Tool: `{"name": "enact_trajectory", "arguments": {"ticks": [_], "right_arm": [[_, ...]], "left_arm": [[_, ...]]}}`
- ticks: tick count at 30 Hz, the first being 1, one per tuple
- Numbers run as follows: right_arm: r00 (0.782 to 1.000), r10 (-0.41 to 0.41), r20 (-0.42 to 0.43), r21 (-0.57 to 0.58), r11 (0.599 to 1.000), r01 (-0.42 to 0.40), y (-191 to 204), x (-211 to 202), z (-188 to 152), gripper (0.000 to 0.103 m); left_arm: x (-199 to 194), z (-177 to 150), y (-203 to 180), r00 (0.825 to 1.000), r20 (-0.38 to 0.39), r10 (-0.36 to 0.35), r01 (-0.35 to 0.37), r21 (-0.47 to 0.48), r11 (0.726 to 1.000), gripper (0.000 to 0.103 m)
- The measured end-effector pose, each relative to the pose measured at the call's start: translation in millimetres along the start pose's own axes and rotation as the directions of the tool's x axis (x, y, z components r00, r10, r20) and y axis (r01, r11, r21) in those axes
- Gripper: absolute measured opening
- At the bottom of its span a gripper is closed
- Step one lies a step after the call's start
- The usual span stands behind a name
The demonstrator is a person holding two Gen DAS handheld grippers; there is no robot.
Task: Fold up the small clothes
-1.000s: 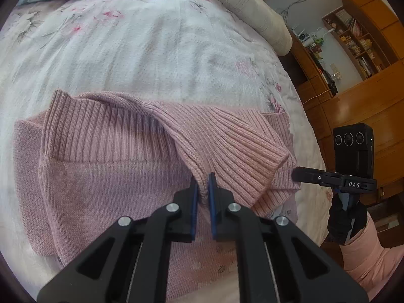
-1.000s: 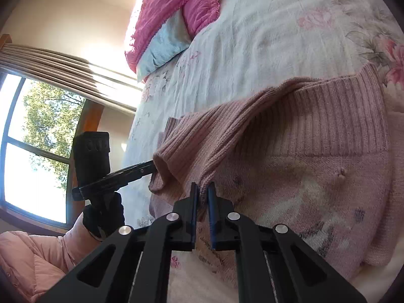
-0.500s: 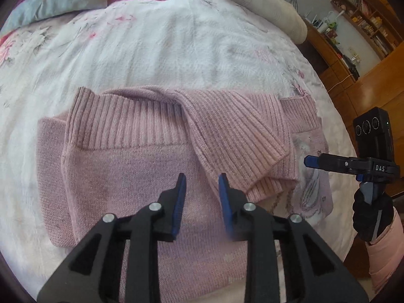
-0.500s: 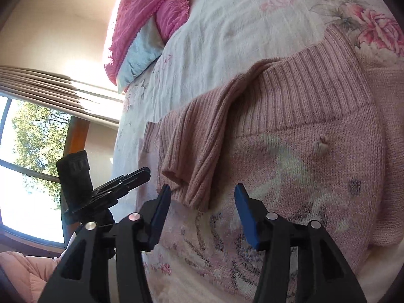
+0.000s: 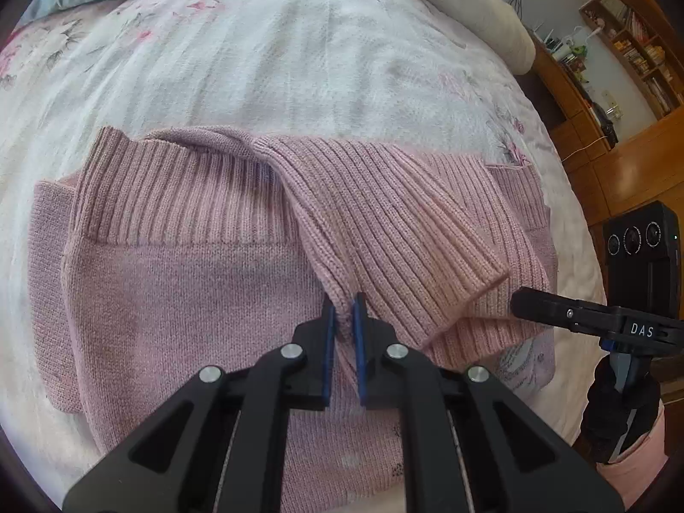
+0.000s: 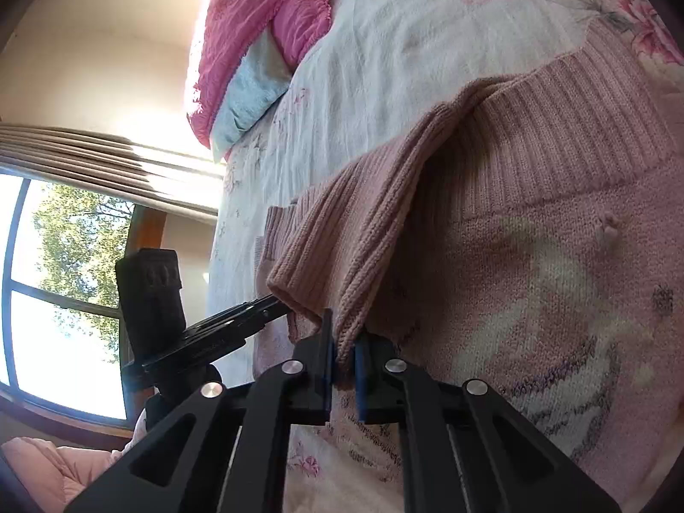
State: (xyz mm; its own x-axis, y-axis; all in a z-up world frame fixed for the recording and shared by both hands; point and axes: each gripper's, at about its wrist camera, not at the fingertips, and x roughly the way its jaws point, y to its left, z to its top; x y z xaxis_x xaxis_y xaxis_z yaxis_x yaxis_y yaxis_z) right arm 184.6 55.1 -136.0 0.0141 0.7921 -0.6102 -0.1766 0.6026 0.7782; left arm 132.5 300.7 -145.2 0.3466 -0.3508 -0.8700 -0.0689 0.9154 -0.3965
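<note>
Both grippers pinch the ribbed sleeve (image 5: 384, 231) of the pink sweater (image 5: 184, 308), which lies flat on the flowered bedspread (image 5: 265, 64). The left gripper (image 5: 342, 320) and the right gripper (image 6: 342, 346) each have their jaws pressed together on the cuff edge. I judge the knit soft, light and stretchy, so it sags between holds; the thick ribbed cuff gives the firmest place to grip.
</note>
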Motion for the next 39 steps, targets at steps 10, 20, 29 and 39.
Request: {"name": "enact_trajectory", "arguments": {"ticks": [10, 20, 29, 39], "right_arm": [[0.988, -0.141, -0.059, 0.022, 0.99, 0.142, -32.1, 32.2, -8.1, 0.007], [0.94, -0.34, 0.042, -0.079, 0.936, 0.342, -1.2, -22.3, -17.8, 0.051], [0.781, -0.618, 0.089, 0.034, 0.786, 0.617, -34.9, -95.3, -32.4, 0.073], [0.826, -0.563, 0.019, 0.096, 0.823, 0.559, -79.2, -79.5, -33.2, 0.073]], "left_arm": [[24.6, -9.3, 12.5, 0.999, -0.02, 0.039, -0.039, 0.003, 0.999, 0.007], [-11.2, -4.7, -3.3, 0.989, 0.044, 0.14, -0.141, 0.028, 0.99, 0.043], [-12.1, -2.1, -54.7, 0.98, 0.084, 0.181, -0.191, 0.12, 0.974, 0.065], [35.0, -8.9, -78.0, 0.983, 0.035, 0.18, -0.183, 0.152, 0.971, 0.064]]}}
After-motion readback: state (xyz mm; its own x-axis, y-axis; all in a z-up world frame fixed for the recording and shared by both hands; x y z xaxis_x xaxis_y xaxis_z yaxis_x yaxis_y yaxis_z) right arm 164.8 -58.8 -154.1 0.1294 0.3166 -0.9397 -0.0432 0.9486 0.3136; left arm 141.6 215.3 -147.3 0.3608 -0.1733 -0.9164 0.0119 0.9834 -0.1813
